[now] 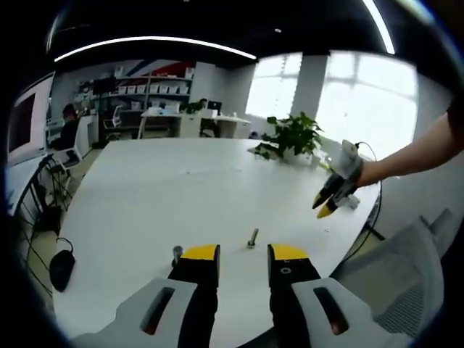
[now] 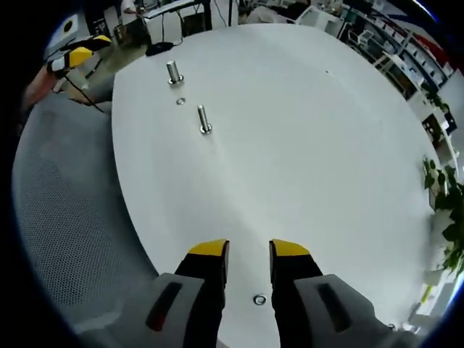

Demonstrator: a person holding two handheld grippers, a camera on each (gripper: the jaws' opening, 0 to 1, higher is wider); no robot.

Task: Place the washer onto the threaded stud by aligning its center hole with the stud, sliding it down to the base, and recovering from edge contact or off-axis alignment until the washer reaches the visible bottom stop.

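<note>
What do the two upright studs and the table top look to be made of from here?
Both studs, the nearer and the farther, look like bare metal: grey with a bright sheen, possibly steel, though the alloy is not certain. The table reads as a smooth white matte surface, likely laminate or painted board; no grain shows. The small ring between the right gripper's jaws also looks metallic.

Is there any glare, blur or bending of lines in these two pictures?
Left gripper view: the windows are blown out white and the ceiling light strip bends into an arc. Right gripper view: even light, the table edge curves strongly, the left claw is blurred near the rim.
</note>
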